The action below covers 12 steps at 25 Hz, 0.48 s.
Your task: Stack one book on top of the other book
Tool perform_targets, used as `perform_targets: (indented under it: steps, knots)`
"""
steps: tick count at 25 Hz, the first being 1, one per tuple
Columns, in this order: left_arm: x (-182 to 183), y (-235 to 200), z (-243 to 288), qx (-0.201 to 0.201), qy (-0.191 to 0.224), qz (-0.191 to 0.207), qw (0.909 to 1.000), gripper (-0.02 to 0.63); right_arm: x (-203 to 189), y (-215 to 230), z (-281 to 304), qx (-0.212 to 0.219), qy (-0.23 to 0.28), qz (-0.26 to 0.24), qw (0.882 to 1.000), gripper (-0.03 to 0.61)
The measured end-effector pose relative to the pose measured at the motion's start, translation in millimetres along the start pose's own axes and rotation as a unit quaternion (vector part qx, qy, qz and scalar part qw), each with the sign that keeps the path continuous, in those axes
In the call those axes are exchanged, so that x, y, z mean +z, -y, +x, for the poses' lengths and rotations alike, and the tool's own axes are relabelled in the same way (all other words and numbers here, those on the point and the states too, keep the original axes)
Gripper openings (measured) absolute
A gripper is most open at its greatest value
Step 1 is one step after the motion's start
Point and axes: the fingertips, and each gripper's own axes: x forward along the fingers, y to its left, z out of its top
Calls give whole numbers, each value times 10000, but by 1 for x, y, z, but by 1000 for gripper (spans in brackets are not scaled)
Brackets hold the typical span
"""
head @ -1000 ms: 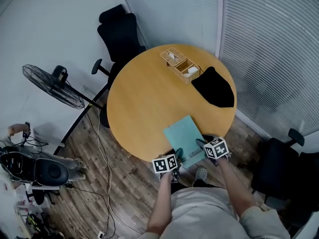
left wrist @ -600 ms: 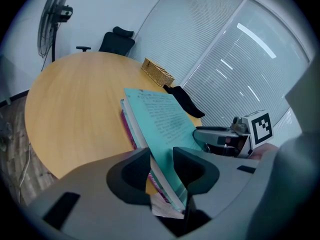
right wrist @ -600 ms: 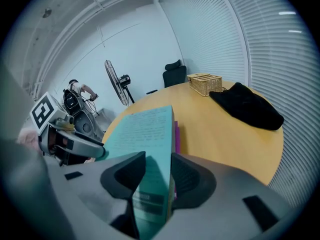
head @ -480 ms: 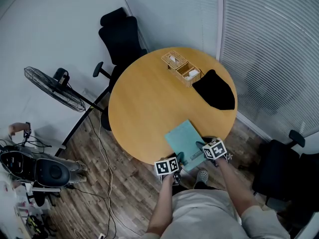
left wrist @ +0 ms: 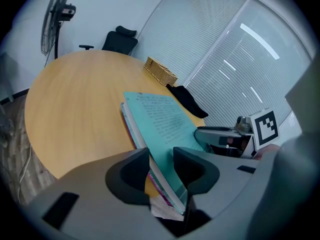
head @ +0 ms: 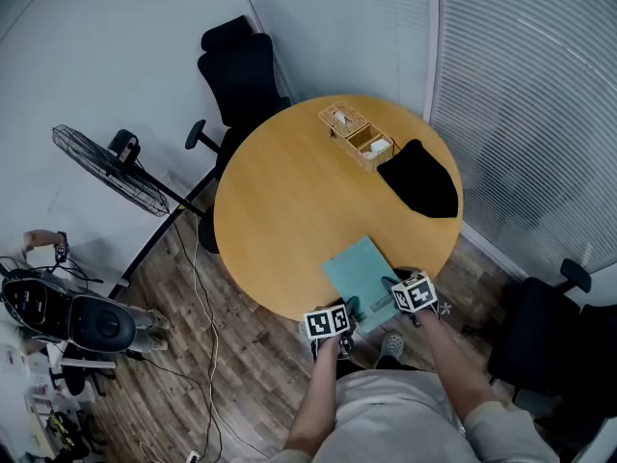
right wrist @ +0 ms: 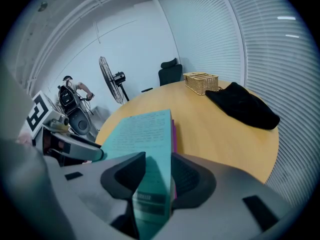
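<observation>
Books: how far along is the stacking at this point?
Done, apparently: the teal book lies over the pink book at the table's near edge. In hand: the left gripper and right gripper both clamp the teal book's near end. Left: let go and pull back; whether the stack needs squaring I can't tell.

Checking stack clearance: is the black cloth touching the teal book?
No, in the head view the black cloth lies apart from the teal book, with bare table between them.
</observation>
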Motion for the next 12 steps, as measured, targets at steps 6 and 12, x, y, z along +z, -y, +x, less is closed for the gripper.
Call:
perform_targets:
  steps: [6,12]
  knots:
    - [0,-2,2,-33,56,-66,10000,163,2,1,1,-140,112,-33,9998,170]
    - [2,1,6,-111,22,-6,9999,163,3,6,0,-250,103,-14,9996,170]
